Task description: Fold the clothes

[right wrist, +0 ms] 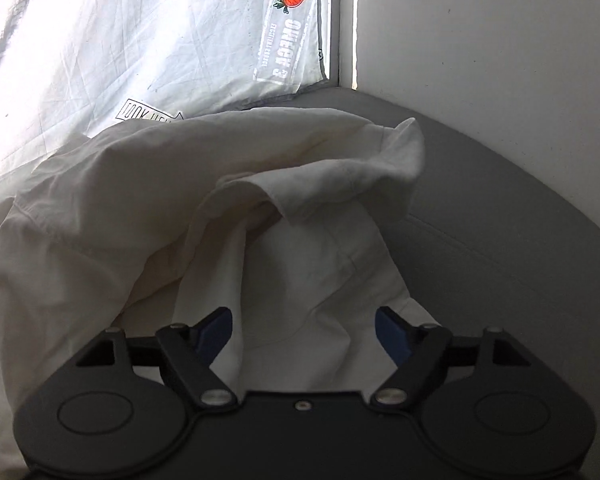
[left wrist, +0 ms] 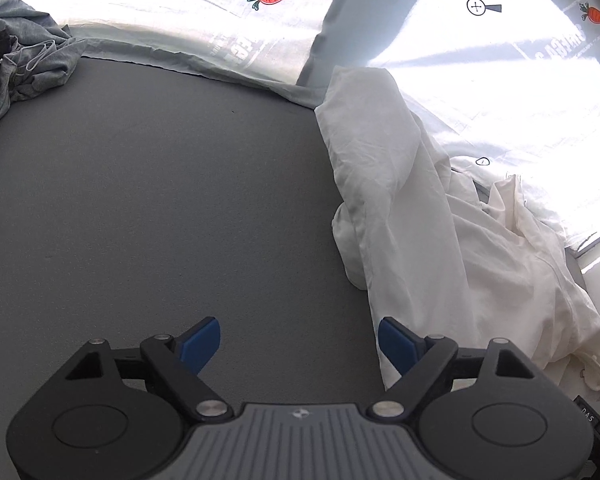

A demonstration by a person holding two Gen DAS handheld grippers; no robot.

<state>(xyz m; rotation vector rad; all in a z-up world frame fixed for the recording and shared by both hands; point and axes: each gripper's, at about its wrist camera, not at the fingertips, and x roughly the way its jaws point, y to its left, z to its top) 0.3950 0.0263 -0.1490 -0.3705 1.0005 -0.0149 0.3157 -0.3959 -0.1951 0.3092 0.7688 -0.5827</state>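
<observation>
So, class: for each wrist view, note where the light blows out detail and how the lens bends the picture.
Left wrist view: the carrot-print sheet glares white, the grey mattress curves with fisheye bulge. Right wrist view: the same sheet burns out at upper left, the white garment lies in soft shade, corners vignette black.

The right gripper (right wrist: 303, 330) hangs with its blue pads spread wide over a crumpled white garment (right wrist: 148, 208), nothing pinched between them. The garment lies heaped on a grey surface (right wrist: 500, 248), possibly a mattress. Behind it a carrot-printed sheet (right wrist: 160, 40) meets a white wall (right wrist: 480, 32).
</observation>
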